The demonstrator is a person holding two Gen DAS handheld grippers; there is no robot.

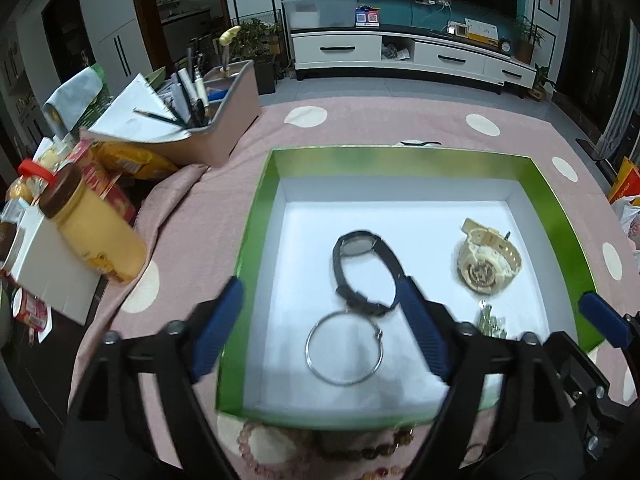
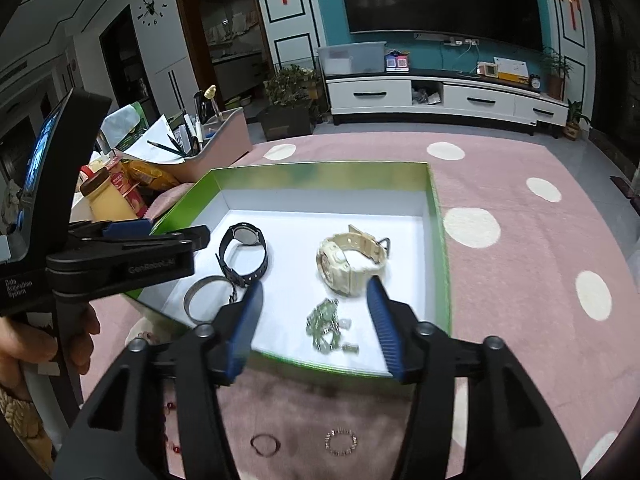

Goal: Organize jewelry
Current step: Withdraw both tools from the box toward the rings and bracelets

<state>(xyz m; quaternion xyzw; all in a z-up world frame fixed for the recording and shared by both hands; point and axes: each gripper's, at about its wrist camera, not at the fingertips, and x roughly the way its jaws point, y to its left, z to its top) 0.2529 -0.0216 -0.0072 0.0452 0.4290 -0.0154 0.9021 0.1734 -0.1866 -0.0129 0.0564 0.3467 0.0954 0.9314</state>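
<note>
A green box (image 1: 400, 160) with a white floor holds a black watch (image 1: 360, 264), a silver bangle (image 1: 344, 348), a cream watch (image 1: 486, 264) and a green bead bracelet (image 1: 490, 322). My left gripper (image 1: 319, 283) hangs open over the bangle and the black watch, holding nothing. My right gripper (image 2: 316, 284) is open above the green bead bracelet (image 2: 326, 326), near the cream watch (image 2: 352, 260), with nothing between its fingers. On the cloth in front of the box (image 2: 320, 174) lie a thin ring (image 2: 265, 445), a sparkly ring (image 2: 341, 442) and a pink bead bracelet (image 1: 256, 440).
The pink cloth (image 2: 520, 280) with cream dots covers the table. At the left stand a pen tray (image 1: 224, 120), papers, a yellow jar (image 1: 92, 232) and snack packets. A hand (image 2: 24, 344) holds the left gripper's handle. A TV cabinet (image 2: 440, 96) stands beyond.
</note>
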